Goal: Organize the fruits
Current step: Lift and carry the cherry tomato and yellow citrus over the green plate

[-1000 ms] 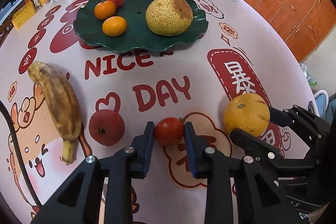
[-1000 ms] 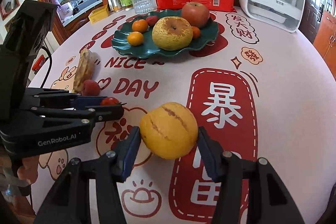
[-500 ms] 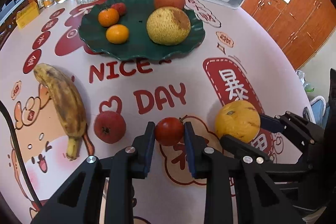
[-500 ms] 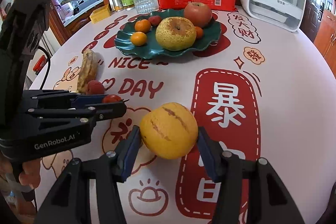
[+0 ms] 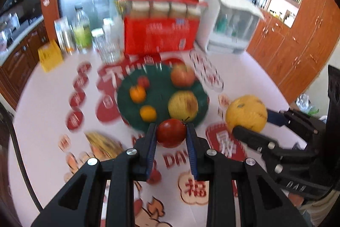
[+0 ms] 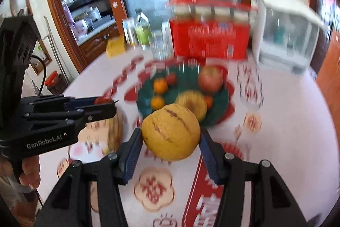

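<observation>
While both grippers hang level above the worktop (image 5: 244,69), each carries one fruit toward the far side of the scene.
On the left gripper (image 5: 171,137), the jaws are clamped on a small red tomato (image 5: 171,136), its stem poking up to the right, held in the air in front of the near rim of the green plate (image 5: 161,99). On the right gripper (image 6: 170,137), the jaws are clamped on a large yellow fruit (image 6: 171,131) with brown scars, also clear of the cloth and just short of the plate. Both point forward, side by side, the left one's handle gripped by a hand (image 6: 29,171). Already on the plate lie two oranges (image 5: 138,94), an apple (image 5: 182,76) and a speckled pear (image 5: 183,106); a banana (image 5: 104,145) lies blurred on the worktop at left.
</observation>
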### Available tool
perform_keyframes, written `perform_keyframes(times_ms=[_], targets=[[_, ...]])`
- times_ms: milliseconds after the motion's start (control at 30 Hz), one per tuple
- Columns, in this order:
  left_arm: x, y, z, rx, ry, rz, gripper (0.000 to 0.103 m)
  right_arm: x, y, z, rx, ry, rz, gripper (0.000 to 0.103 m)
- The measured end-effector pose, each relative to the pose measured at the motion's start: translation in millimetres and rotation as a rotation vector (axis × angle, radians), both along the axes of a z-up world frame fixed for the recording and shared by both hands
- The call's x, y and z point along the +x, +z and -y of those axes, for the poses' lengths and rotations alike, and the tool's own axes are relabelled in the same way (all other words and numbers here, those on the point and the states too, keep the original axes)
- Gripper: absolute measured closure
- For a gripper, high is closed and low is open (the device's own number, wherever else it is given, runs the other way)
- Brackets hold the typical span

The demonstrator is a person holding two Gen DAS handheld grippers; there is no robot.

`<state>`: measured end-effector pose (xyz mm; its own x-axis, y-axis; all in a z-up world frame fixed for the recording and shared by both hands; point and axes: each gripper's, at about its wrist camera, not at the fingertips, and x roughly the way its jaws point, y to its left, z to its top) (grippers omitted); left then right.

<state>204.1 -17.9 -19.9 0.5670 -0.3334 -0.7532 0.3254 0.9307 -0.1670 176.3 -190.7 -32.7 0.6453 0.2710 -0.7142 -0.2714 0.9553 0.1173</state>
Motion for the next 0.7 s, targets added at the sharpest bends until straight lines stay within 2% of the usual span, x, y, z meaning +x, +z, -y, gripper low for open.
perform_keyframes(times_ms=[200,267,367,500,700], targets=[[38,63,-14,0.006,0.037,0.101,0.078,52,71,-5,-0.006,-0.01,0.095,0.049],[51,76,-14,0.026,0.05,0.133,0.078,73,89,-6,0.003,-0.021,0.109,0.049],[72,82,-15,0.039,0.064,0.15,0.078,101,100,-9,0.004,-0.04,0.115,0.049],[98,65,-15,0.036,0.077,0.113,0.078,139,88,-8,0.025,-0.067,0.061,0.049],[129,3,-12,0.022,0.083,-0.004,0.078,180,18,-6,0.07,-0.113,-0.131,0.049]])
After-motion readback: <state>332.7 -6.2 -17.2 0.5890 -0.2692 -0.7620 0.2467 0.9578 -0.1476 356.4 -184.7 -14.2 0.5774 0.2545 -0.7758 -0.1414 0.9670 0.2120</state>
